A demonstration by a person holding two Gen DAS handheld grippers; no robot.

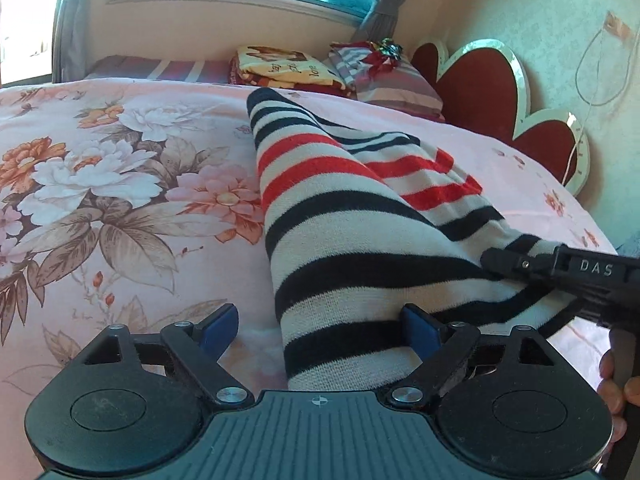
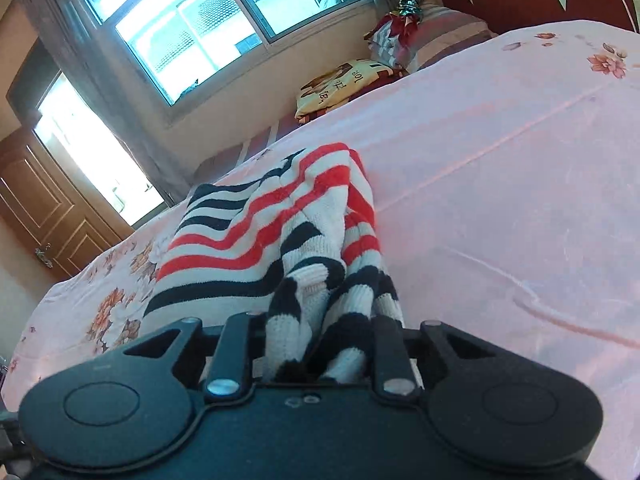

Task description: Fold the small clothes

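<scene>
The left gripper (image 1: 320,330) is standing with its two blue-padded fingers (image 1: 222,322) spread wide apart, released, gripping nothing. The folded knit garment with black, red and cream stripes (image 1: 352,216) is lying between those fingers and running forward from them across the pink quilt printed with large flowers (image 1: 120,184); its near end is sitting against the right-hand pad and leaving a gap of quilt beside the left-hand pad.

The right gripper (image 1: 516,264) is reaching in from the left gripper's right side, its black tip resting on the near right edge of the garment. In its own view the right gripper (image 2: 314,344) is clenching a bunched fold of the striped garment (image 2: 256,236) between its fingers, the cloth rising straight out of the jaws and spreading forward and to the left of them over the quilt (image 2: 500,160).

Well ahead of both grippers, a folded yellow printed cloth (image 1: 280,66) and a striped pillow (image 1: 396,88) are lying at the far edge of the bed, beside the red scalloped headboard with a pale border (image 1: 480,80). A bright window (image 2: 224,20) is showing above them.
</scene>
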